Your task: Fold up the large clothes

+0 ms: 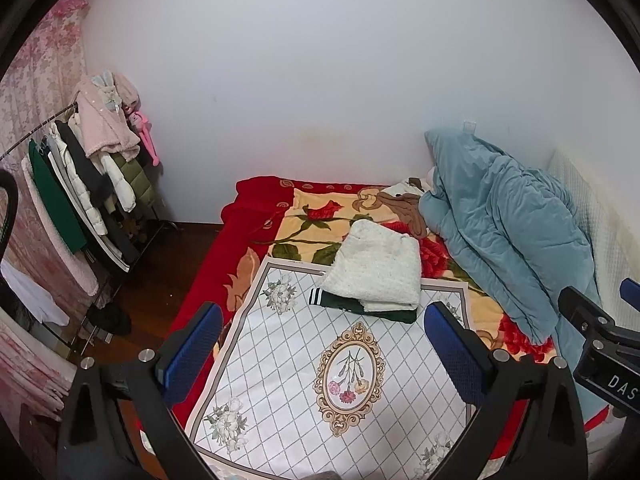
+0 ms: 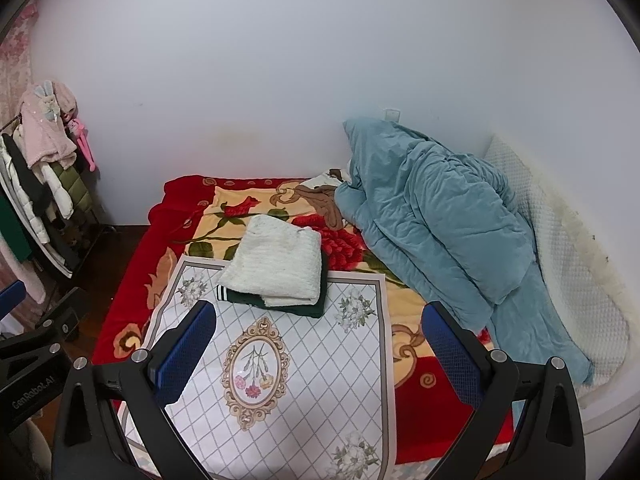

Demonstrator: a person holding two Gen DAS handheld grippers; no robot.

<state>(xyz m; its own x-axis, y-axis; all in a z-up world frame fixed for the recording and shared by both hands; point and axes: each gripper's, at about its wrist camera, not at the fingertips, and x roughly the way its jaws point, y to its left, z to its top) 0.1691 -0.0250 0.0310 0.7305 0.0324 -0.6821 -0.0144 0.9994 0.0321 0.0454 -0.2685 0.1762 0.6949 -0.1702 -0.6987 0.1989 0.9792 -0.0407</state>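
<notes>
With both claws, left [image 1: 322, 344] and right [image 2: 318, 344], spread wide and empty above the mat [image 2: 320, 384], the folded white top [image 2: 276, 266] on the green one [image 2: 308, 309] lies ahead; judged best next: fetch another garment onto the mat.

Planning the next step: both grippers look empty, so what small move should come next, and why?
Probably pull both back: the left gripper and right gripper are open and empty, and the white sweater already lies folded on the green garment.
</notes>
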